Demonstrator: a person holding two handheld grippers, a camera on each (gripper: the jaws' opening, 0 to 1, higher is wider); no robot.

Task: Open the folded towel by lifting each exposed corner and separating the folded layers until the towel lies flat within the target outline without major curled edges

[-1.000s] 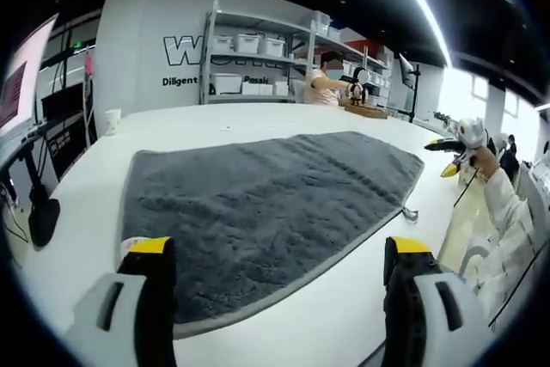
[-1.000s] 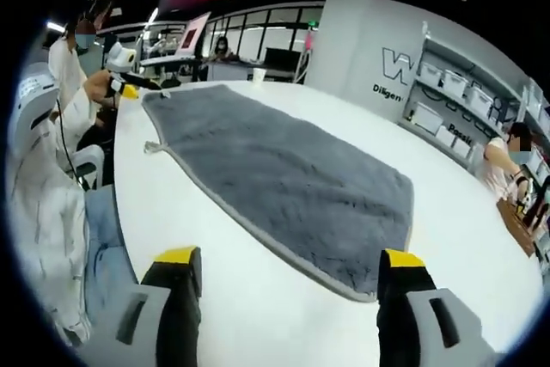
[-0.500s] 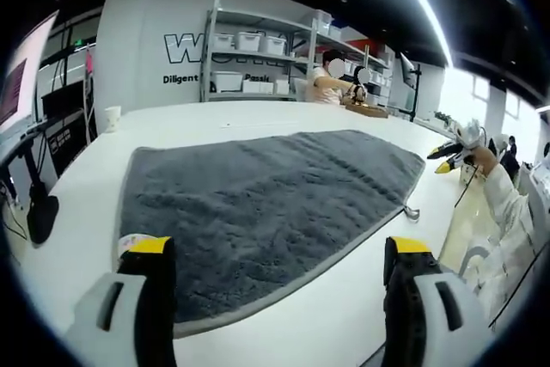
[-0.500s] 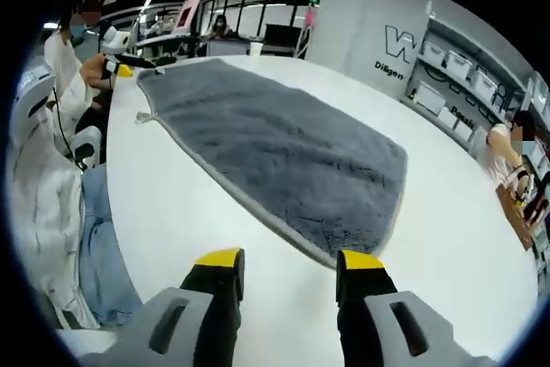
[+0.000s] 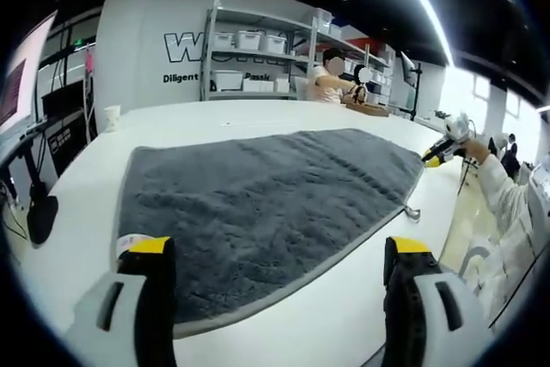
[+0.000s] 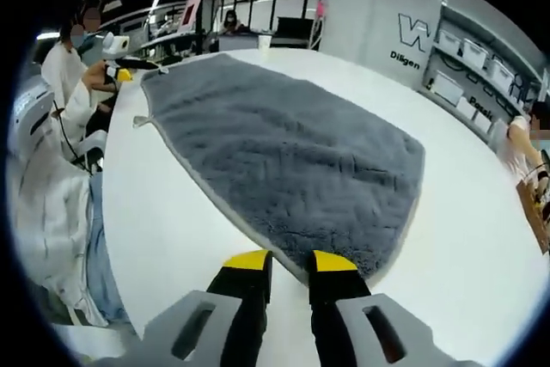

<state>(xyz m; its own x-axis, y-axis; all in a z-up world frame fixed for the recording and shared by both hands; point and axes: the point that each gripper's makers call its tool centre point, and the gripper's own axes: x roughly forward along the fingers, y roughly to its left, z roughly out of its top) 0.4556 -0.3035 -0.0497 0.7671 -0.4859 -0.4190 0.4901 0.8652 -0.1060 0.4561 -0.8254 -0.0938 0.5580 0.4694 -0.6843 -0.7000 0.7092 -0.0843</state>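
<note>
on the white table [image 6: 163, 212], the right gripper [image 6: 290, 261] nearly closed at the grey towel [image 6: 284, 161] hem, left gripper [image 5: 275, 251] spread.

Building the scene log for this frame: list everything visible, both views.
towel: 1, grey, spread on the table, a small loop tag at one edge
table: 1, white, under the towel
paper cup: 1, white, far table edge in the left gripper view
shelving unit: 1, white, storage bins on it, against the back wall
other people: at least 2, seated in the background
left gripper: 1, grey with yellow tips, jaws wide apart above the towel's near edge
right gripper: 1, same colours, jaws nearly together at the towel's near edge; grip on the cloth unclear
</note>
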